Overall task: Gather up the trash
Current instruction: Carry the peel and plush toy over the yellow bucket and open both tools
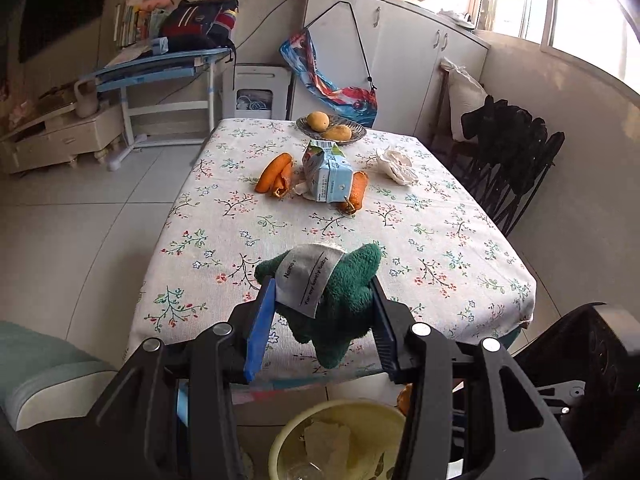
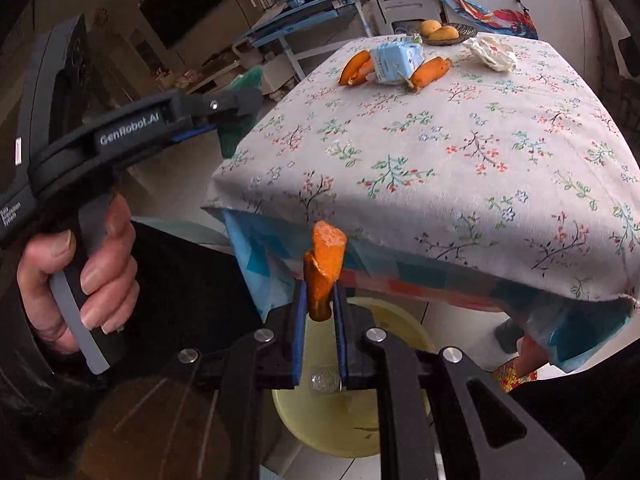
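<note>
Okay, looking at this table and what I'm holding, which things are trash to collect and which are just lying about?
Part of the job:
- carrot piece clamped in the right gripper
- yellow bin below it
- crushed carton
- crumpled paper
- carrot scraps

Lying about:
- bowl of fruit
- backpack
- green plush toy in the left gripper, seemingly not trash

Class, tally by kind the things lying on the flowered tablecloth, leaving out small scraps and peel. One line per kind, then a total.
Carrots: 2
Yellow fruits: 2
Dish: 1
Blue carton: 1
Crumpled white paper: 1
Total: 7
</note>
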